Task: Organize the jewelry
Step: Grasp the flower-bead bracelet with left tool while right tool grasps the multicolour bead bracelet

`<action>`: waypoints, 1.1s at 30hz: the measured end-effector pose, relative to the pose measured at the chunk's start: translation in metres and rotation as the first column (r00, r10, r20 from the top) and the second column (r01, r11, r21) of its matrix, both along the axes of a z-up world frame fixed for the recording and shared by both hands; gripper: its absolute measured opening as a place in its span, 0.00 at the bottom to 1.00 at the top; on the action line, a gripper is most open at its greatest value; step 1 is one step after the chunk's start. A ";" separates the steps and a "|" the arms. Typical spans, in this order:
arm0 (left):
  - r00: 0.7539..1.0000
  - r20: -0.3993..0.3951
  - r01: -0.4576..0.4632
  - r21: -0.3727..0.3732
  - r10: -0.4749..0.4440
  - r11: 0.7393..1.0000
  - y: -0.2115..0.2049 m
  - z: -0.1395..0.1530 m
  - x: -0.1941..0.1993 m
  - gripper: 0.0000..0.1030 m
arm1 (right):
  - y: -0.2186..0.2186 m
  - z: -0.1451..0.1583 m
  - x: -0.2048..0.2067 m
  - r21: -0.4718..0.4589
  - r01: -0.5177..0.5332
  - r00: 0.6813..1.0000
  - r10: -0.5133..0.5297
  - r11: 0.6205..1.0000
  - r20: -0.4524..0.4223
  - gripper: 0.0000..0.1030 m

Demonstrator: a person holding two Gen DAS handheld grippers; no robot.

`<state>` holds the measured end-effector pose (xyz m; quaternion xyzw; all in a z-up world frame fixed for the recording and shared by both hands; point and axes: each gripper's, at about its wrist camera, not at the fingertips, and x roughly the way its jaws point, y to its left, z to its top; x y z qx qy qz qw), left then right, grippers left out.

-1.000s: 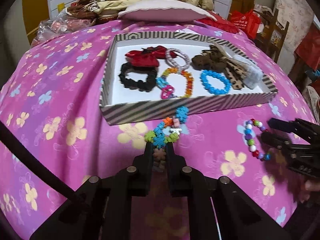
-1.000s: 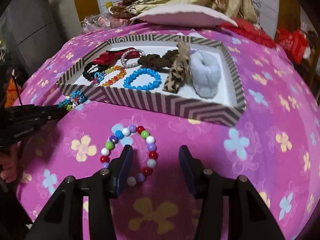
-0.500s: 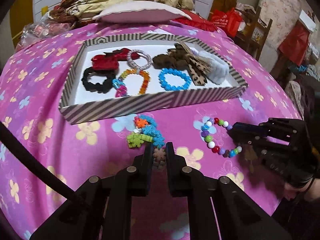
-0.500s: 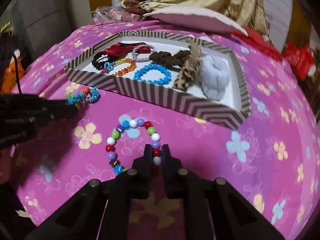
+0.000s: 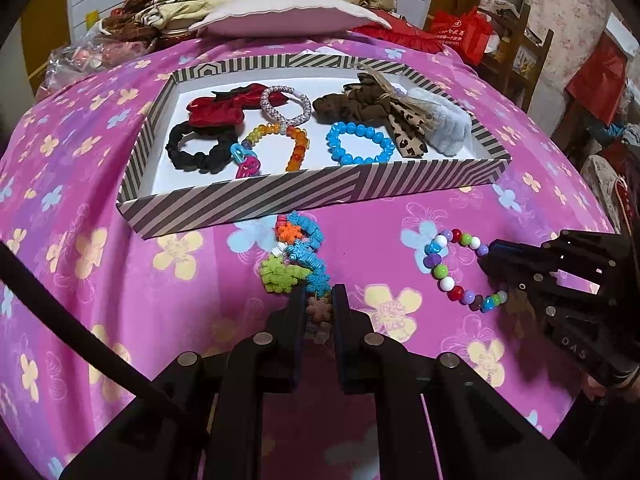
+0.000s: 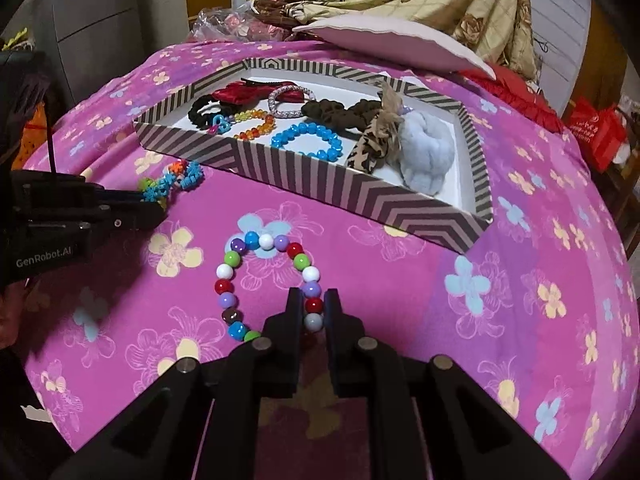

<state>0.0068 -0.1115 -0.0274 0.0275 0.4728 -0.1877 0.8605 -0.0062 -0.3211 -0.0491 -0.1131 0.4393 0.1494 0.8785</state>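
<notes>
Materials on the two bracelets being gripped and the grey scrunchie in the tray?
Multicoloured bead bracelet, in the right gripper: looks like glossy plastic or acrylic, with a highlight on each round bead. Spiky bracelet, in the left gripper: probably soft rubbery plastic, matte, with bristly star shapes. Grey scrunchie: plush faux fur or fleece, fuzzy with no shine. Striped tray: likely printed cardboard.

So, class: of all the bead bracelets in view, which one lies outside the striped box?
The multicoloured bead bracelet, on the pink cloth, pinched by the right hand-held gripper. The blue and orange ones lie inside the striped box.
</notes>
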 end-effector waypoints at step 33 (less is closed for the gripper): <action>1.000 0.011 -0.010 -0.053 0.011 0.999 0.006 0.009 0.001 0.01 | -0.024 0.052 -0.014 0.310 -0.023 0.990 -0.021 0.950 0.137 0.09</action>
